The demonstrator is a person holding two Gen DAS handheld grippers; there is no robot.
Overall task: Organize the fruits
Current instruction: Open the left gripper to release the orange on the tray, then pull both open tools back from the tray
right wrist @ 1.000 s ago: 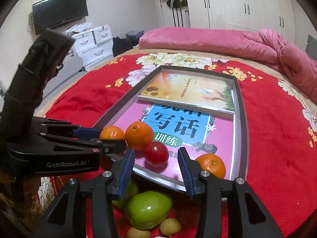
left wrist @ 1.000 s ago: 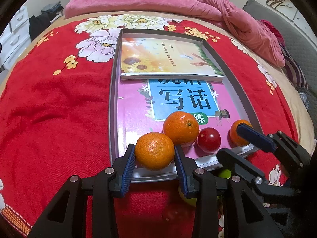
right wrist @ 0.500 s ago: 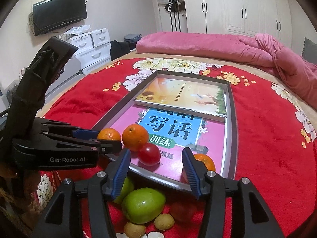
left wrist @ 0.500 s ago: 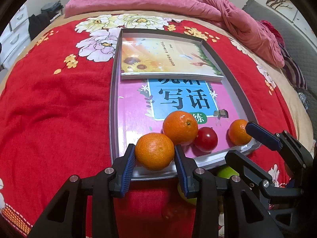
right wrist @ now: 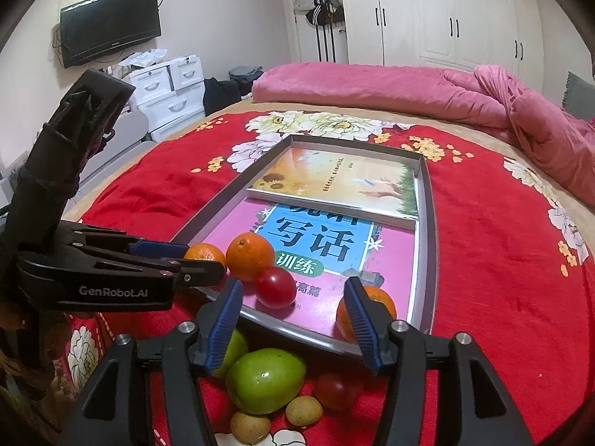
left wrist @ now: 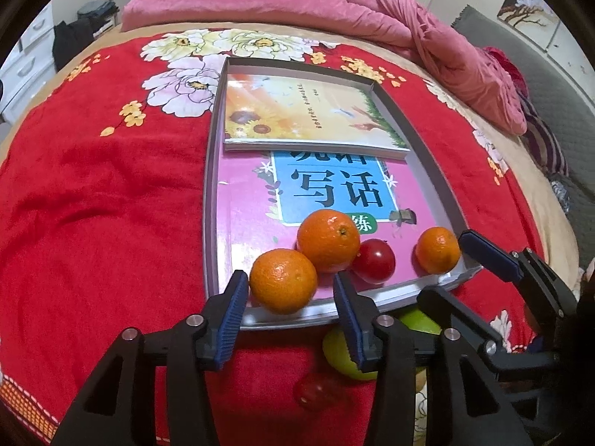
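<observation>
Two releases were under way at the tray's point(left wrist: 424, 141) near end: left gripper point(left wrist: 290, 299) jaws were opening off the near-left orange point(left wrist: 283, 281), right gripper point(right wrist: 293, 319) jaws opening on nothing; each should lift straight clear to avoid rolling fruit.

Black grippers point(left wrist: 290, 310) — blue ribbed pads, silver screws.

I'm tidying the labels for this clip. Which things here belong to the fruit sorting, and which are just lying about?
Part of the job:
- tray
- three oranges
- red tomato
- green apples
- second tomato
- two small brown fruits

Lying about:
- two books
- pink quilt
- television
</observation>
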